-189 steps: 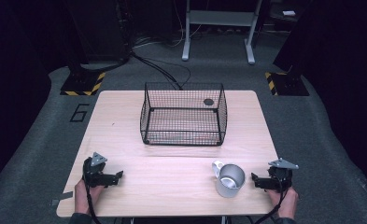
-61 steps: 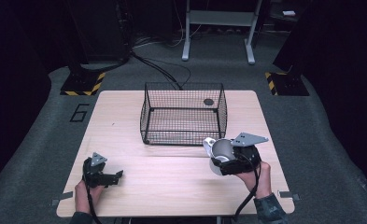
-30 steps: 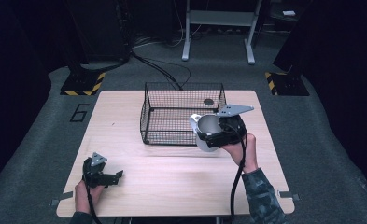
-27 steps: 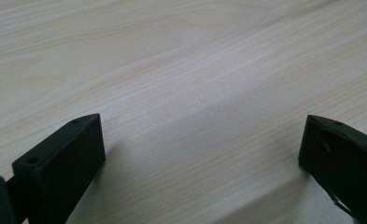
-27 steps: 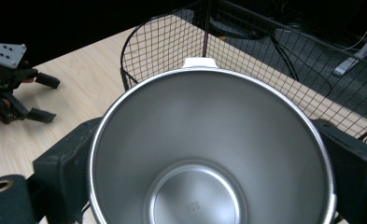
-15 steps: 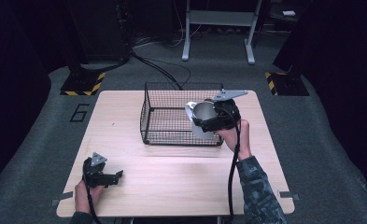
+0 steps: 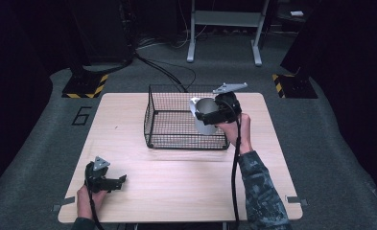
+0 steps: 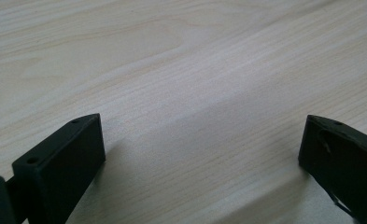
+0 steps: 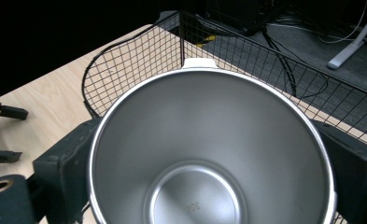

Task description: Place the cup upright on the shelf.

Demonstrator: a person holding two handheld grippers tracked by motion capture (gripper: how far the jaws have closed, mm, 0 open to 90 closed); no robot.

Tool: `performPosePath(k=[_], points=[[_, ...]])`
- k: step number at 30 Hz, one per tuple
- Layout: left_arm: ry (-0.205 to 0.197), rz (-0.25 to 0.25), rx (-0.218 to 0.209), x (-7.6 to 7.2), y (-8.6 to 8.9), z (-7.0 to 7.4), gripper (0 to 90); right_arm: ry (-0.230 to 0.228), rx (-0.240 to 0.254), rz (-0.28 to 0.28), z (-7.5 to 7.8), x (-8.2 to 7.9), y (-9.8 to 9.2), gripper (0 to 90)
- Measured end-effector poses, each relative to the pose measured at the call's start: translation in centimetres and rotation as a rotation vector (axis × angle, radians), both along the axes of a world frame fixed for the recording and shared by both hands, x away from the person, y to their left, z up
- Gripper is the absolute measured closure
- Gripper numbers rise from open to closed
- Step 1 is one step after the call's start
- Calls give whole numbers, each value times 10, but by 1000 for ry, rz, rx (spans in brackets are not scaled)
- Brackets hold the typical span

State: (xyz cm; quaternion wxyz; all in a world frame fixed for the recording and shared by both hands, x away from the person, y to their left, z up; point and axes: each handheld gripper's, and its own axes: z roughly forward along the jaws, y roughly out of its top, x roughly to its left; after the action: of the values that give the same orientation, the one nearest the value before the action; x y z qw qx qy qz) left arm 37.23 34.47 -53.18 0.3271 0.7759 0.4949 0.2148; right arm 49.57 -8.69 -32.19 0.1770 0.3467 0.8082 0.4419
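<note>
Change: steel cup [image 7: 206, 115] has left the near right part of the surface [image 7: 186, 187]; over the last seconds it rose and travelled forward, and is now held in the air above the right end of the wire basket [image 7: 167, 120].
Right tongs [image 7: 217, 114]: clamped on the cup wall, one jaw on each side; cup tilted, mouth toward the tongs' camera, inside empty [image 9: 204, 158].
Left tongs [image 7: 113, 182]: spread wide, holding nothing, resting low at the near left, unmoved throughout.
Basket contents: a small dark round item lay in it earlier; cannot tell now.
Meaning: transfer nearly done; lowering and release judged to remain.
</note>
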Motion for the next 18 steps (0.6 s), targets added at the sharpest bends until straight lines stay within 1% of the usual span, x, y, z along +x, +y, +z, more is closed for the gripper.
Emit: performPosePath(k=[2, 4, 6, 8, 9, 10, 11, 13, 15, 16, 17, 18], points=[[0, 0, 0, 0, 0, 0, 4, 0, -6, 1, 0, 2, 1, 57], [0, 0, 0, 0, 0, 0, 4, 12, -7, -6, 0, 9, 5, 57], [0, 0, 0, 0, 0, 0, 4, 13, -20, -9, 1, 15, 7, 57], [0, 0, 0, 0, 0, 0, 4, 17, -23, -15, 2, 17, 9, 57], [6, -10, 12, 0, 1, 1, 4, 17, -27, -13, 1, 20, 10, 57], [6, -10, 12, 0, 1, 1, 4, 17, -27, -13, 1, 20, 10, 57], [7, -10, 13, 0, 1, 1, 4, 26, -14, -23, 0, 22, 12, 57], [6, -9, 13, 0, 1, 1, 4, 26, -24, -22, -2, 25, 15, 57], [6, -10, 13, 0, 1, 1, 4, 40, -21, -30, -5, 27, 19, 57], [6, -10, 13, 0, 1, 1, 4, 40, -21, -30, -5, 27, 19, 57], [7, -10, 13, 0, 1, 1, 4, 41, -28, -22, -7, 29, 20, 57], [6, -8, 12, 0, 1, 1, 4, 48, -39, -27, -9, 33, 23, 57]])
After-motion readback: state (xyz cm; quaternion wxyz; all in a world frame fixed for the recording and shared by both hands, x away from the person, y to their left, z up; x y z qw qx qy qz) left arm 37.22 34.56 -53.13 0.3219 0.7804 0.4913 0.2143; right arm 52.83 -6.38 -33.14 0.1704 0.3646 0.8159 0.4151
